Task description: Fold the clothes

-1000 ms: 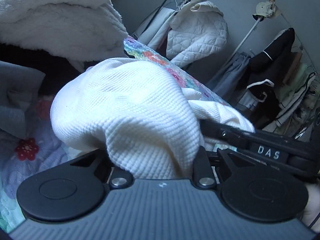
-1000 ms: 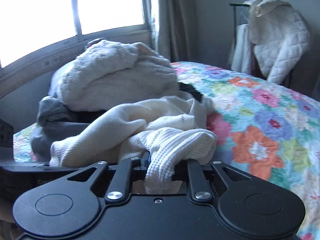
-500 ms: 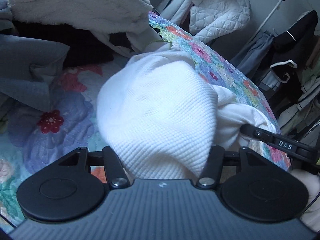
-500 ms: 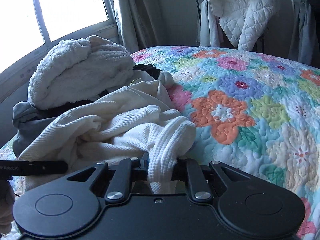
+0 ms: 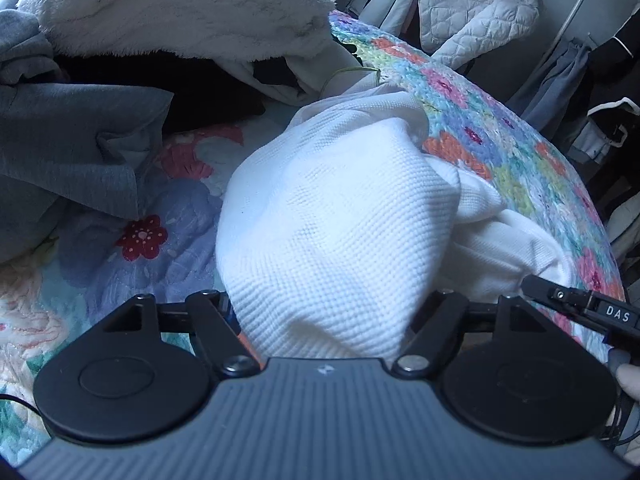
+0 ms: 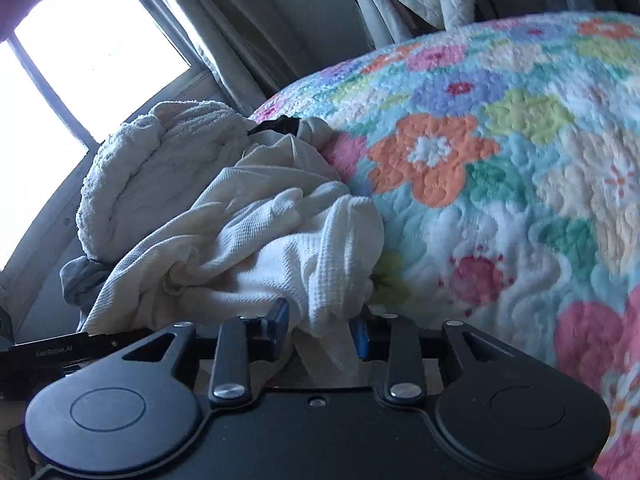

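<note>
- A bed with a bright flower-patterned quilt (image 6: 500,184) fills the room, with a sunny window (image 6: 80,76) behind it and a white puffy quilted jacket (image 5: 476,4) hanging by the grey wall.
- A white waffle-knit cotton garment (image 5: 340,216) lies bunched up on the quilt, between both tongs.
- The left tongs (image 5: 328,320) are spread fairly wide, and a fat bunch of the white garment fills the gap.
- The right tongs (image 6: 320,330) are narrow and pinch a thin fold of the same garment (image 6: 280,240).
- A fluffy white towel-like blanket (image 5: 180,4) sits in a pile behind the garment, on top of something black.
- A crumpled grey soft cloth (image 5: 68,144) lies on the left side, just beside the pile.
</note>
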### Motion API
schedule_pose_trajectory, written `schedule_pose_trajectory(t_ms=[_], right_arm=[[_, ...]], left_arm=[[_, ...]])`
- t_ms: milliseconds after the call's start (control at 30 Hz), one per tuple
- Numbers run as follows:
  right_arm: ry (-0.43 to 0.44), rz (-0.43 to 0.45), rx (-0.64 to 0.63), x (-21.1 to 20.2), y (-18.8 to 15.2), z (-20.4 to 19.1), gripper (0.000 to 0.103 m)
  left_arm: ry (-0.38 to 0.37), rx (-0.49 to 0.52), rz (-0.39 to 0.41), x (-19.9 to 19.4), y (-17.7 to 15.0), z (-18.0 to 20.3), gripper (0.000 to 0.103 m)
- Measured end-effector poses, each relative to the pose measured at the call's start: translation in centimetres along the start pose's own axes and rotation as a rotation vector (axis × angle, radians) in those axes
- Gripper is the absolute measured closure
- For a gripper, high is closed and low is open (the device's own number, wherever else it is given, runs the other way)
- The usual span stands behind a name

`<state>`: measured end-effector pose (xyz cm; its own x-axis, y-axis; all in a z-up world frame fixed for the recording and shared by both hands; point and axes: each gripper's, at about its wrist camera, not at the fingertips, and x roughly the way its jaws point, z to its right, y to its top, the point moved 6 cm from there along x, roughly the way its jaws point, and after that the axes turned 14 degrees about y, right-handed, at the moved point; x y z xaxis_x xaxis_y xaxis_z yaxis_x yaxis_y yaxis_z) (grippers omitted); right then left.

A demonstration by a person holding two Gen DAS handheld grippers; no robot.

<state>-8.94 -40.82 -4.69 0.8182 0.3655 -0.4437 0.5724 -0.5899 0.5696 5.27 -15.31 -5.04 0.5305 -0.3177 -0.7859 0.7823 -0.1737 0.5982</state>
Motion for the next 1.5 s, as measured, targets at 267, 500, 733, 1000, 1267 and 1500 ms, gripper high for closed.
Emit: schedule_pose_trajectory(t_ms=[267,500,733,1000,1267,1500], right_arm=[[0.025,-0.058,-0.012,-4.3,-3.0,-1.3,0.032],[-0.015,-0.016,-0.04,-8.2,-1.2,-0.8,0.021],[0.059,-0.046,0.045,-2.0,-1.1,0.0,0.019],[0.178,-0.021,0.322,4.8,-0.2,3.9,0.015],[0.139,-0.041,0.197,10.7,3.1,2.5,0.061],[0.129,0.035,-0.224,6.9,14.0,-5.1,0.074]], left_arm=[[0.067,0.008,0.058,-4.4,-0.6,-0.9,0.031],[0.078,0.054,0.156,-5.4,2.1,0.2,0.031],[0.072,0.168,0.11,-1.5,4.7,2.7,0.023],[0.148,0.287,-0.04,5.7,3.4,4.0,0.004],[0.013,0.142,-0.085,8.5,4.0,4.2,0.056],[-0.116,0.1,0.106,4.8,10.5,9.8,0.067]])
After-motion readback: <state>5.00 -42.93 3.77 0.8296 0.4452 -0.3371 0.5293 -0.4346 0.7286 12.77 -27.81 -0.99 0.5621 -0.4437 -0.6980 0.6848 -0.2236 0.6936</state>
